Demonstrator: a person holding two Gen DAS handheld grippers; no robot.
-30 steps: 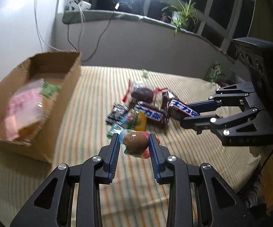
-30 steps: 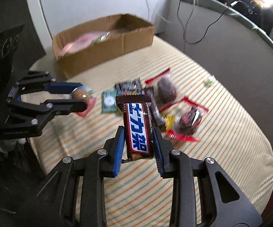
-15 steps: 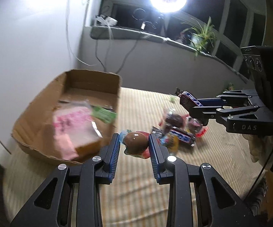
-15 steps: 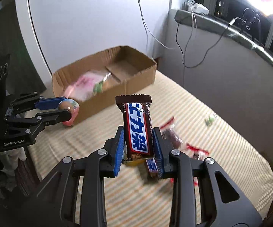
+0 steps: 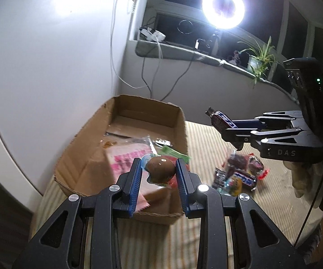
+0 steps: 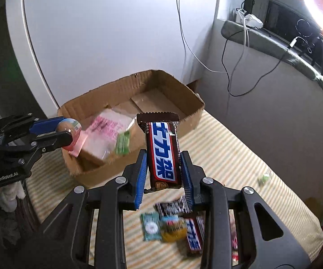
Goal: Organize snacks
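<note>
My left gripper (image 5: pixel 159 171) is shut on a packaged brown egg snack (image 5: pixel 161 170), held in the air over the near end of the cardboard box (image 5: pixel 89 134). The same egg snack (image 6: pixel 68 131) shows at the left of the right wrist view. My right gripper (image 6: pixel 163 168) is shut on a brown chocolate bar (image 6: pixel 162 154) with blue-and-white lettering, upright between the pads, in front of the box (image 6: pixel 192 116). That bar (image 5: pixel 220 120) hangs to the right of the box in the left wrist view. A pink-printed bag (image 6: pixel 107 132) and a green packet (image 6: pixel 123 144) lie inside the box.
A pile of loose snacks (image 5: pixel 237 174) lies on the striped cloth (image 6: pixel 228 157), also below my right gripper (image 6: pixel 175 226). A white wall stands behind the box. A ledge with cables, a ring light (image 5: pixel 223 7) and a potted plant (image 5: pixel 259 56) runs along the back.
Both grippers have carried their snacks away from the pile toward the box and a little upward. The egg snack now hangs over the box; the bar is closer to it.
</note>
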